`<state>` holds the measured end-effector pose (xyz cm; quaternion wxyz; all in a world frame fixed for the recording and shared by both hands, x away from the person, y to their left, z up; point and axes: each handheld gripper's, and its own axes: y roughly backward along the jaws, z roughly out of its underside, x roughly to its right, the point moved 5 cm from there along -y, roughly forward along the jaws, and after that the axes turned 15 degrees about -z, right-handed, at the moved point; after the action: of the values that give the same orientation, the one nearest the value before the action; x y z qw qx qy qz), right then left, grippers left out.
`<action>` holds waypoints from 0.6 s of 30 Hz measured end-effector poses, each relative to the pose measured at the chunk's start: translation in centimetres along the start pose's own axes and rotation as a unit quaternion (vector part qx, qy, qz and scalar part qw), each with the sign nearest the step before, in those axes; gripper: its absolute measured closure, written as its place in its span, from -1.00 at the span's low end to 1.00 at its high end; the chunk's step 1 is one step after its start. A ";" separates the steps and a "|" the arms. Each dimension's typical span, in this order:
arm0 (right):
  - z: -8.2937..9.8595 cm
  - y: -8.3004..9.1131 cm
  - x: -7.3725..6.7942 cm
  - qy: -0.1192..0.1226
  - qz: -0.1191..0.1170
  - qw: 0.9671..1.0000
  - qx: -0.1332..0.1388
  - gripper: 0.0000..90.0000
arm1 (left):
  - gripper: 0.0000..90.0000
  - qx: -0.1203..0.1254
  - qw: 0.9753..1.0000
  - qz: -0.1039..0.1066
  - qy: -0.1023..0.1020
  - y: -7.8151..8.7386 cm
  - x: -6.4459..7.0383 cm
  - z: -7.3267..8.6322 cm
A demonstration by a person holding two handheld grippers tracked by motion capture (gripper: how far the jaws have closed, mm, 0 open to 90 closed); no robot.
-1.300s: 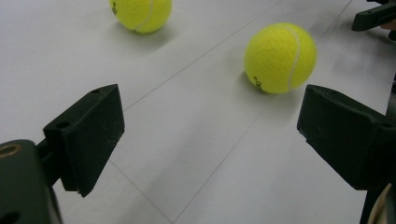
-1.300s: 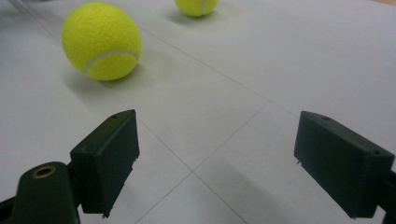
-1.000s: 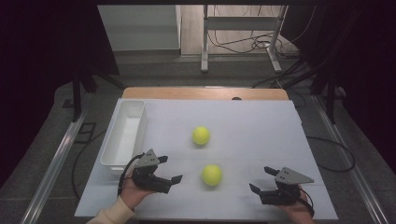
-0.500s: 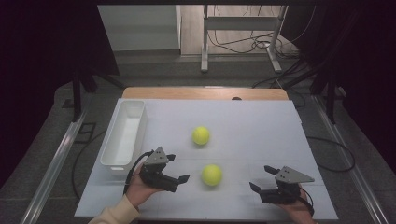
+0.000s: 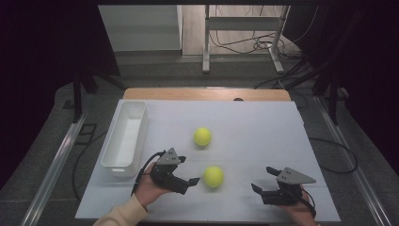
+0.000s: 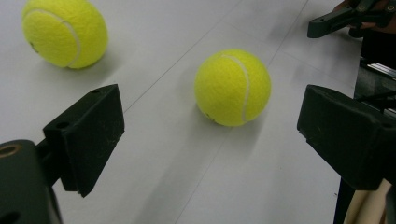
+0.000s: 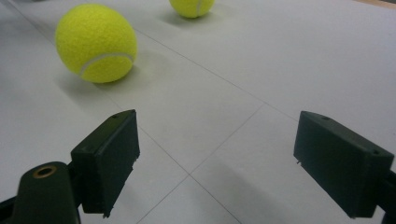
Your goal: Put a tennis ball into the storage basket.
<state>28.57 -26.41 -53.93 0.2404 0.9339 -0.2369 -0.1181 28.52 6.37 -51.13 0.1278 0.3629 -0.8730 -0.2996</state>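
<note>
Two yellow tennis balls lie on the white table. The near ball (image 5: 213,176) (image 6: 232,87) (image 7: 96,43) rests just right of my left gripper (image 5: 188,169) (image 6: 210,135). That gripper is open, with the ball a short way ahead between the lines of its jaws and not touched. The far ball (image 5: 203,136) (image 6: 64,32) (image 7: 191,7) sits toward the table's middle. At the front right my right gripper (image 5: 262,179) (image 7: 215,158) is open with nothing between its jaws, pointing left toward the near ball.
A long white tray (image 5: 123,141) stands along the table's left side, just behind my left hand. The table's front edge runs close under both hands. Beyond the table's far edge, cables lie on the floor.
My left gripper has moved right and a little forward, closing in on the near ball. The right gripper and both balls have stayed put.
</note>
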 end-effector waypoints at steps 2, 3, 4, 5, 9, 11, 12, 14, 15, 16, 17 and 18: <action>0.0 -0.1 0.0 0.000 -0.002 1.000 0.002 -0.67 | -0.82 -0.003 1.000 0.003 -0.001 -0.3 0.2 -0.1; -0.1 -0.1 0.0 0.000 -0.002 1.000 0.002 -0.67 | -0.82 -0.004 1.000 0.004 -0.002 -0.4 0.2 -0.2; -0.1 -0.2 0.1 0.000 -0.003 1.000 0.002 -0.67 | -0.82 -0.005 1.000 0.005 -0.003 -0.6 0.3 -0.3; -0.1 -0.2 0.1 0.001 -0.003 1.000 0.001 -0.67 | -0.82 -0.006 1.000 0.007 -0.003 -0.7 0.4 -0.4; -0.2 -0.2 0.1 0.000 -0.004 1.000 0.006 -0.67 | -0.82 -0.008 1.000 0.013 -0.002 -1.2 0.7 -0.6; -0.2 -0.2 0.1 0.001 -0.003 1.000 0.005 -0.67 | -0.82 -0.011 1.000 0.014 -0.005 -1.5 0.9 -0.7; -0.2 -0.2 0.2 0.001 -0.004 1.000 0.006 -0.67 | -0.82 -0.012 1.000 0.016 -0.006 -1.6 1.0 -0.7; -0.2 -0.3 0.2 0.002 -0.004 1.000 0.004 -0.67 | -0.82 -0.012 1.000 0.017 -0.006 -1.7 1.0 -0.8; -0.3 -0.3 0.2 0.002 -0.004 1.000 0.003 -0.67 | -0.82 -0.013 1.000 0.018 -0.007 -1.8 1.1 -0.9; -0.3 -0.3 0.2 0.002 -0.004 1.000 0.002 -0.67 | -0.82 -0.013 1.000 0.019 -0.008 -1.9 1.2 -1.0; -0.3 -0.3 0.2 0.002 -0.004 1.000 0.003 -0.67 | -0.82 -0.014 1.000 0.021 -0.008 -2.1 1.3 -1.1; -0.3 -0.3 0.2 0.003 -0.004 1.000 0.002 -0.67 | -0.82 -0.014 1.000 0.022 -0.008 -2.2 1.4 -1.2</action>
<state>28.97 -26.14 -53.89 0.2391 0.9355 -0.2326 -0.1163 29.27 3.67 -51.55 0.1321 0.3393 -0.8775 -0.3121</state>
